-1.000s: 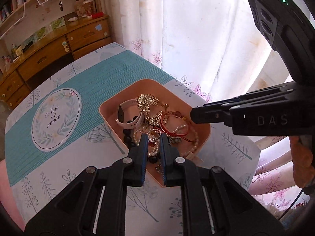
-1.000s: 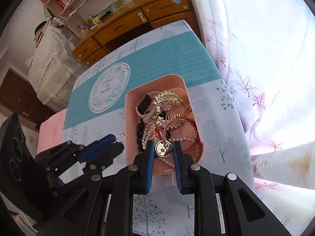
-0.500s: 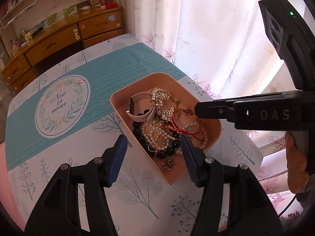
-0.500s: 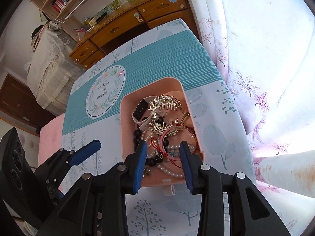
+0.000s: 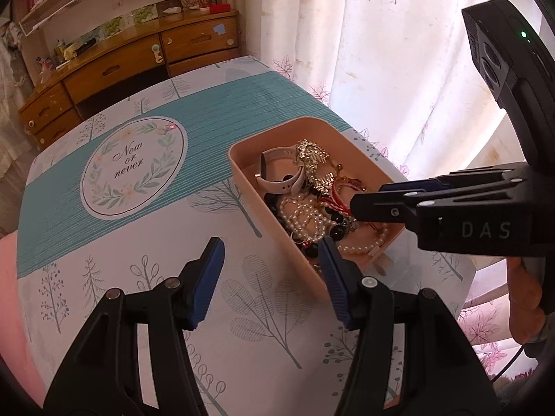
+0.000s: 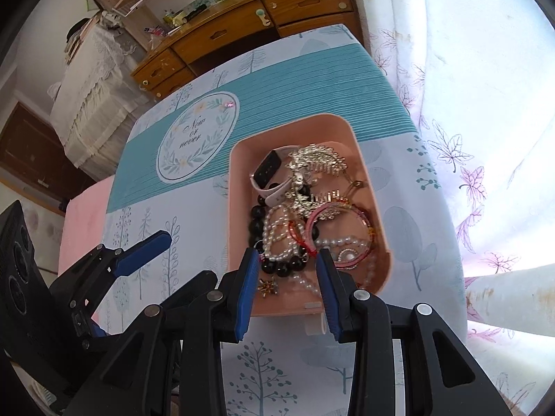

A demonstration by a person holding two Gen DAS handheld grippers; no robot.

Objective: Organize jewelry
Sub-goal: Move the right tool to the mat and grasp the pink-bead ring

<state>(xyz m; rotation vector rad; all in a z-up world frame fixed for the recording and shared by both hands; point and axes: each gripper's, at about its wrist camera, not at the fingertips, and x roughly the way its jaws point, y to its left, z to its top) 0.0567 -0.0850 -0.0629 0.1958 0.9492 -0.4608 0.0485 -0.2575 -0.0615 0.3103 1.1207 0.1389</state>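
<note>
A pink tray on the table holds a heap of jewelry: a pink smartwatch, gold hair combs, pearl strands, black beads, red and pink bangles and a round pendant. My left gripper is open and empty, above the table just left of the tray's near end. My right gripper is open and empty, above the tray's near end; it also shows in the left wrist view.
The table has a leaf-print cloth with a teal band and a round "Now or never" emblem. A white maple-leaf curtain hangs close on the right. A wooden dresser stands beyond the far edge.
Both grippers have opened; the right one let a round pendant go into the tray. Both have drawn back from the jewelry, the left one to the tray's left.
</note>
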